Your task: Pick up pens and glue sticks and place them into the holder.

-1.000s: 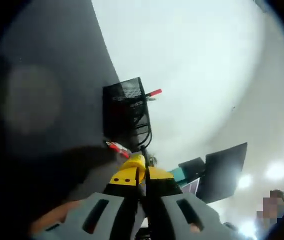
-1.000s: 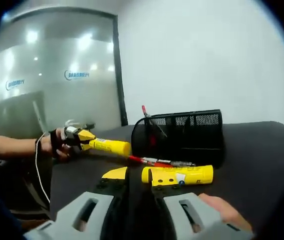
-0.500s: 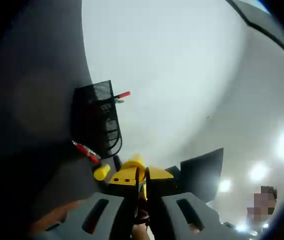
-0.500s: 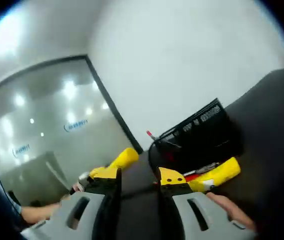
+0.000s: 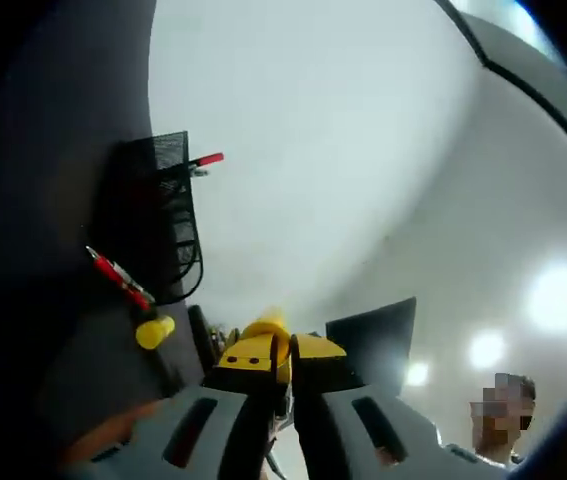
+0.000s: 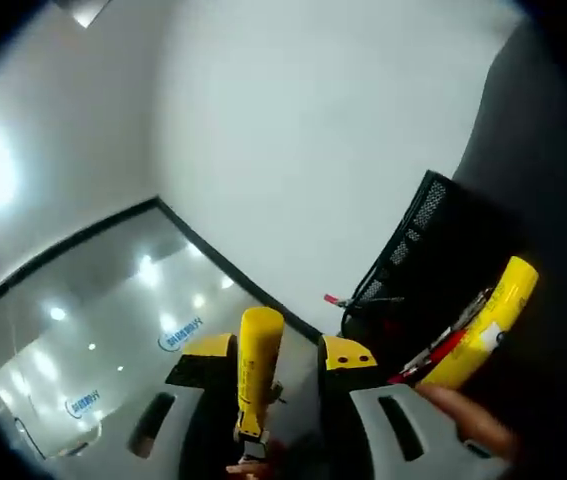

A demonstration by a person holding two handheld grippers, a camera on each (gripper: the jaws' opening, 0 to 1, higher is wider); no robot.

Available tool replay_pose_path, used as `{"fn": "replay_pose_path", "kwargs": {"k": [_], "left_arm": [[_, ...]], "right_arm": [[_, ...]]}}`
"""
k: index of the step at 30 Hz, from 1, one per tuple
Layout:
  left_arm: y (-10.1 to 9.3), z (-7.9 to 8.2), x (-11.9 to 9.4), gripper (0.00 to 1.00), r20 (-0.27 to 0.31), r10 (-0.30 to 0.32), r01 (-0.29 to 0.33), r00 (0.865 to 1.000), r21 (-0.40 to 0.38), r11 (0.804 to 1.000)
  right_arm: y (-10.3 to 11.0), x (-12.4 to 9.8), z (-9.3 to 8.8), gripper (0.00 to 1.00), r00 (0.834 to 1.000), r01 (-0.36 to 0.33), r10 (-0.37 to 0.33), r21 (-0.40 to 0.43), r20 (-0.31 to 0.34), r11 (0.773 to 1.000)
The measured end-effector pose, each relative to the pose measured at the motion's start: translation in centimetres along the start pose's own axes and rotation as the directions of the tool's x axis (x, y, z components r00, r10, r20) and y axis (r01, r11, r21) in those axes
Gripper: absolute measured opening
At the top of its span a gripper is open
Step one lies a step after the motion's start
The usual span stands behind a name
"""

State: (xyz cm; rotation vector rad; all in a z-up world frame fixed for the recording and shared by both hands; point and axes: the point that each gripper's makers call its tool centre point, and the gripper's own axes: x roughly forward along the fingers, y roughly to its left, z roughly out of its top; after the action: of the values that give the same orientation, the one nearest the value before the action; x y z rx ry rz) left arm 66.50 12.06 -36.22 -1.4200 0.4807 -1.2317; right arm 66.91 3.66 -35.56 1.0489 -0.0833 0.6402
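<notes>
In the left gripper view the left gripper, with its yellow-tipped fingers, has its jaws drawn together on a yellow cylindrical glue stick. Only the stick's rounded end shows above the fingertips; the rest of it is hidden behind them. Beyond and to the left of these fingers the black wire-mesh holder stands on the dark table, much of it lost in shadow, with a red-capped pen poking out of its top. Between the holder and the fingers lie a red pen and a second yellow glue stick, of which only the end face is plain to see. A dark flat panel stands just right of the fingertips; what it is cannot be told.

The right gripper view shows what that view hides: the full length of the held glue stick, standing upright between this view's own fingers, with the left gripper's tip clamped on its lower end at the bottom edge. The right gripper has its fingers apart, and they grip nothing. To the right of them the second glue stick shows its whole body, lying against the red pen just in front of the holder, whose mesh wall is clearer here. A fingertip of the person's hand is cut off at the lower right.
</notes>
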Motion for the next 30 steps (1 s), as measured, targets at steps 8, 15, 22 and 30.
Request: {"fn": "replay_pose_path", "kwargs": {"k": [8, 15, 22, 30], "left_arm": [[0.0, -1.3, 0.8, 0.07, -0.014, -0.025, 0.025, 1.000, -0.011, 1.000], [0.6, -2.0, 1.3, 0.07, -0.023, -0.023, 0.023, 0.999, -0.024, 0.999], [0.8, -2.3, 1.7, 0.09, -0.036, -0.009, 0.010, 0.999, 0.027, 1.000], [1.2, -3.1, 2.5, 0.14, -0.071, 0.106, -0.080, 0.992, 0.308, 0.948]], "right_arm": [[0.5, 0.5, 0.4, 0.26, 0.999, -0.018, 0.016, 0.049, 0.041, 0.999], [0.4, 0.3, 1.0, 0.19, 0.997, -0.041, 0.034, 0.096, 0.070, 0.995], [-0.1, 0.2, 2.1, 0.17, 0.998, -0.027, 0.023, 0.073, 0.063, 0.997], [2.0, 0.1, 3.2, 0.17, 0.999, 0.035, -0.030, -0.214, 0.029, 0.976]]}}
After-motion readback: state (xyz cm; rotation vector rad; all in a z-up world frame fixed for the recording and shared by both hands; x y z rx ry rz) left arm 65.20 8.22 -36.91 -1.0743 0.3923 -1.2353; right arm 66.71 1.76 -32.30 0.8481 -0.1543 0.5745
